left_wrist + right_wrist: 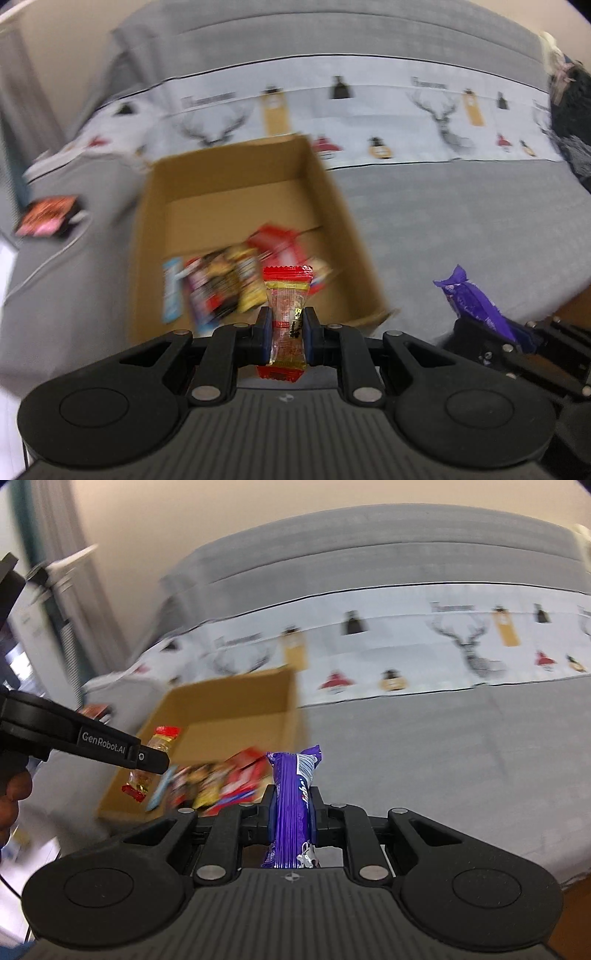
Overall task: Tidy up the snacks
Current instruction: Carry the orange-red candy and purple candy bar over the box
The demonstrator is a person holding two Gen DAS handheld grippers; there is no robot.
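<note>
L claw grips candy, R claw purple bar.

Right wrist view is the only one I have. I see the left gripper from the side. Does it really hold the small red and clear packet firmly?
Observer: Yes. In the left wrist view the left gripper pinches the small red and clear snack packet at its middle, both pads pressed on it.
Operator: Are any snacks outside the brown cardboard box?
Observer: One. A dark pink and orange packet lies on the grey sofa seat, left of the brown cardboard box.
Operator: Is the box far half free?
Observer: Yes, bare cardboard there; snacks crowd the near end.
</note>
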